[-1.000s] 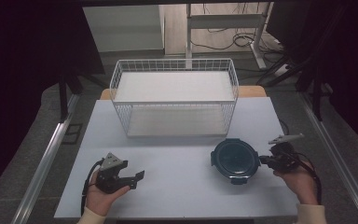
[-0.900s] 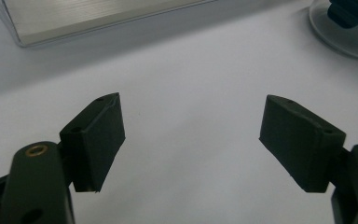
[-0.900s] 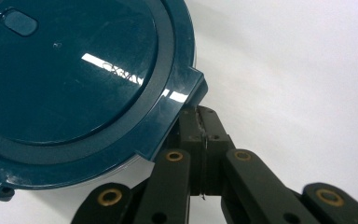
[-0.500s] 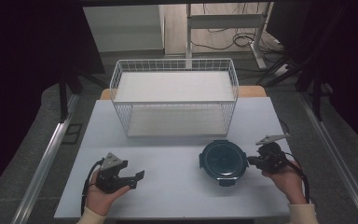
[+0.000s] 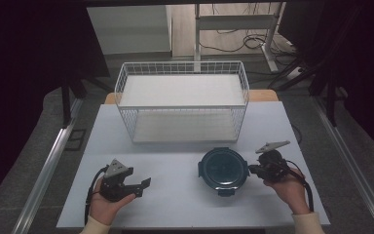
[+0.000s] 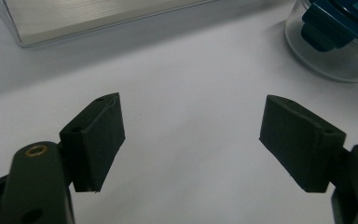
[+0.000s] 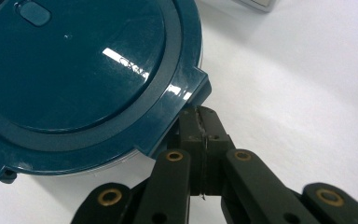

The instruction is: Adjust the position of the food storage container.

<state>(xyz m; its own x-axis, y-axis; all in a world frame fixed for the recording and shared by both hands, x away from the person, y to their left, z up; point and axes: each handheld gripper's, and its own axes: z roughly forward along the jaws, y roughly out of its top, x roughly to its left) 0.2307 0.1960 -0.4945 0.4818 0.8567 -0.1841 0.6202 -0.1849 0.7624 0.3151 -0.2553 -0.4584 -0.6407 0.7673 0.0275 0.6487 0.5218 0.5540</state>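
Here, on the white rectangular tabletop [image 5: 175, 204], a round clear container with a dark teal clip-on lid [image 5: 223, 168] sits toward the person's right, just in front of a white wire basket [image 5: 182, 100] that stands at the far middle of the surface. The right gripper [image 5: 251, 169], held in the person's right hand [image 5: 287, 187], meets the container at its right edge; in the right gripper view its two black jaws are pressed together, their tips tucked under one of the lid's [image 7: 81, 79] locking tabs at the rim, and whether any part of the tab is actually caught between them cannot be told from this angle. That view also shows the lid's glossy top with a small oval button near its far edge, and a thin line of clear wall beneath the rim. The left gripper [image 5: 143, 185] rests low over the table's near left in the person's left hand [image 5: 106, 207], well apart from the container, with its grey three-cornered plate on top. In the left gripper view its jaws are spread wide with bare white table between the pads, and the clear wall and a teal clip of the container [image 6: 338, 39] appear at the upper right.
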